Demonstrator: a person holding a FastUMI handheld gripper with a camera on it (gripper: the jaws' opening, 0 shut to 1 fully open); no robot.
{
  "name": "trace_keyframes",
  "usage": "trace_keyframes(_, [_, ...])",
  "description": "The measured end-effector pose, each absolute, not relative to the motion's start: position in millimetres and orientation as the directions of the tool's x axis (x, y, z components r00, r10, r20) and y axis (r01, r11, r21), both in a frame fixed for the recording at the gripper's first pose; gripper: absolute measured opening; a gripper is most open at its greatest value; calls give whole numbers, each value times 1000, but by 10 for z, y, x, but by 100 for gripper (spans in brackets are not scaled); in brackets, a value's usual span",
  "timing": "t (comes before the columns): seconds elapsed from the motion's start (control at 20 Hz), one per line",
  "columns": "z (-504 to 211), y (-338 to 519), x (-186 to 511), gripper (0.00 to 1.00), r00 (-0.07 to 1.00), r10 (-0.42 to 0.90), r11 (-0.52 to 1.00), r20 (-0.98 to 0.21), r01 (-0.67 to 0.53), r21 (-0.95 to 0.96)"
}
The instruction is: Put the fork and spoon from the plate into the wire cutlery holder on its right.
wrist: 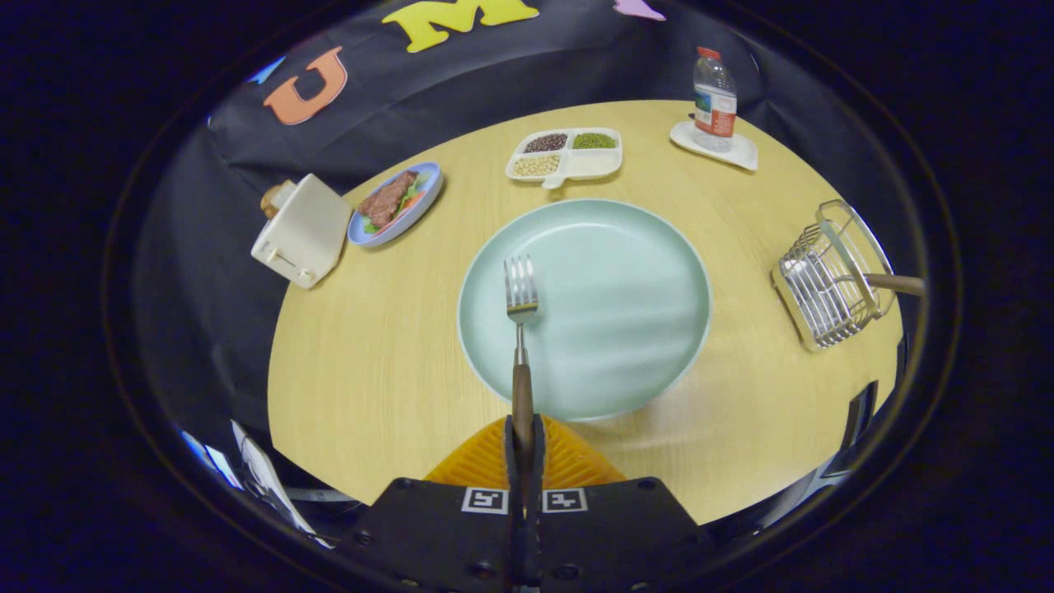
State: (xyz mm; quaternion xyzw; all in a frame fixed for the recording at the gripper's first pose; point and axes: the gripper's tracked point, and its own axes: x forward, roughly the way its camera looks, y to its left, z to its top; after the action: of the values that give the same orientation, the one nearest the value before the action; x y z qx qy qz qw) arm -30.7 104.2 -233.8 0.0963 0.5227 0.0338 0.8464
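Gripping the fork [521, 329], the hand-held gripper [524, 436] points it over the plate [642, 247].

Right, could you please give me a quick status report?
Gripper shut on fork, tines out over green plate. Wooden-handled utensil already in wire cutlery holder, likely the spoon. Nothing between plate and holder.

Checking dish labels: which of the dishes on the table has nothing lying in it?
The big green plate ahead of the fingers, which grip the fork.
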Motion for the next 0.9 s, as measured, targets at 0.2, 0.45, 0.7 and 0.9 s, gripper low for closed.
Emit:
trace_keyframes(0.2, [-1816, 777, -400, 0, 465, 189, 978, -865, -8, 210])
trace_keyframes(0.45, [-1288, 26, -509, 0, 486, 200, 971, -851, 19, 238])
trace_keyframes(0.7, [-940, -728, -603, 0, 495, 179, 966, -850, 75, 247])
trace_keyframes(0.9, [-838, -1228, -725, 0, 475, 130, 975, -871, 99, 200])
